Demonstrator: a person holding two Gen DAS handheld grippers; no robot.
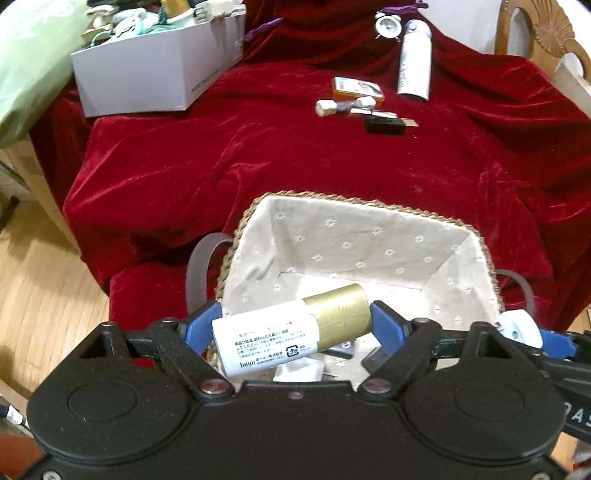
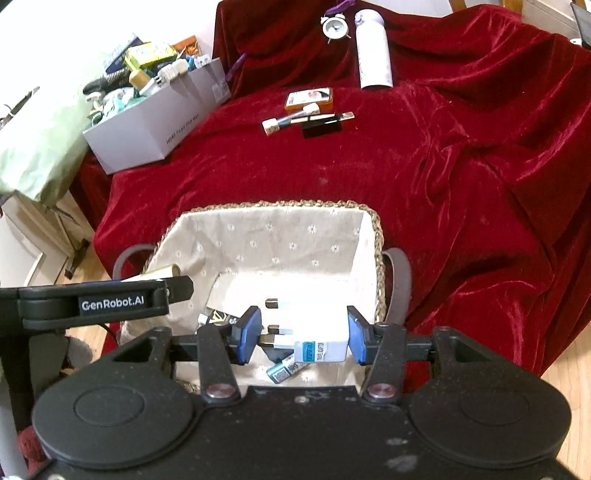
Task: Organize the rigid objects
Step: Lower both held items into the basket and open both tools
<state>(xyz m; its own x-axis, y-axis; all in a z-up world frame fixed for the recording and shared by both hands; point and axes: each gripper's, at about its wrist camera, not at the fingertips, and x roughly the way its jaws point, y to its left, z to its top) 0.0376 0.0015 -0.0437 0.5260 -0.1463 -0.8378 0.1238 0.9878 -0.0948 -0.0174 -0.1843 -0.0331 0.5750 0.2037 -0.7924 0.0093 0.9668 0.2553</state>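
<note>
Gripping a white tube with a gold cap (image 1: 291, 328) end to end, your left gripper (image 1: 295, 325) hangs over the lined wicker basket (image 1: 354, 206). Your right gripper (image 2: 303, 334) is clenched on a white plug adapter (image 2: 314, 332) above the same basket, where small items (image 2: 286, 371) already lie. Farther back on the red cloth (image 2: 461, 166) sit an orange tin (image 2: 308, 99), a white bottle (image 2: 373, 59), an alarm clock (image 2: 334, 25) and a grey box (image 2: 155, 125).
</note>
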